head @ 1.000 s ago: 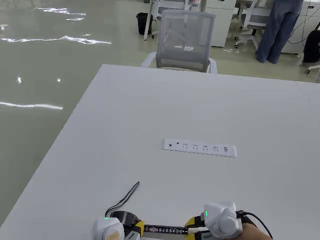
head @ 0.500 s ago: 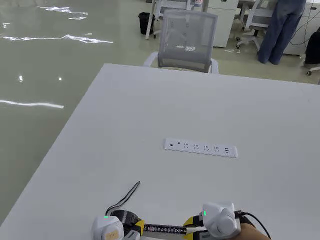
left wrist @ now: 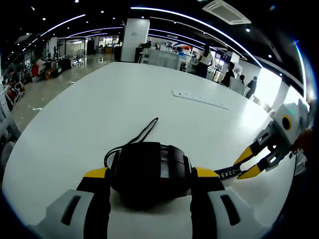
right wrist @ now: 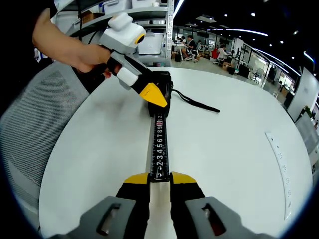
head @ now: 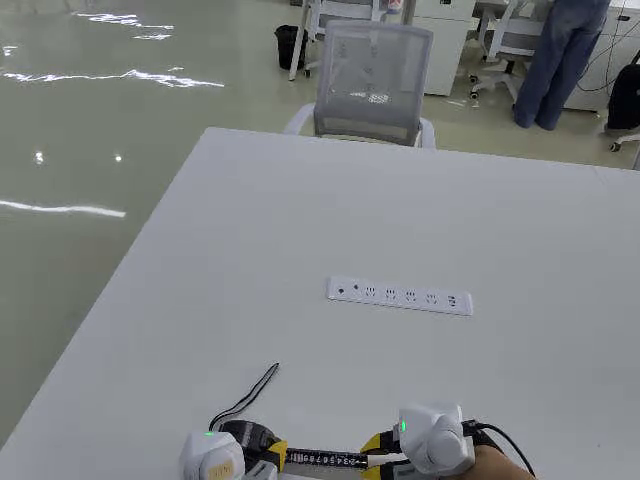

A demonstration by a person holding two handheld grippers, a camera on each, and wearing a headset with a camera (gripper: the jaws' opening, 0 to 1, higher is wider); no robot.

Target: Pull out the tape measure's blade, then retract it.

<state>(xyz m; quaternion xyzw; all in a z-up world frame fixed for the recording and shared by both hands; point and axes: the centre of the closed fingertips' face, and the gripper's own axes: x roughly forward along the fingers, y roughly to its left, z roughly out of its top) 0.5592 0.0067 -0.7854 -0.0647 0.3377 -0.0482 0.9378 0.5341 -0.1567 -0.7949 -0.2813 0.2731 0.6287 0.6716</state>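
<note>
While my left gripper (left wrist: 151,175) is clamping the black tape measure (left wrist: 149,162) at the near edge of the table (head: 400,200), my right gripper (right wrist: 159,178) is pinching the tip of the blade (right wrist: 158,142) and drifting left toward the tape measure, leaving less blade showing than a second ago.

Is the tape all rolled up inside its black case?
No, the numbered blade stretches from the black case to the right gripper, which is shut on its end.

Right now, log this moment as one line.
left gripper: shut on tape measure | right gripper: shut on blade tip | blade: partly out, numbers up
</note>
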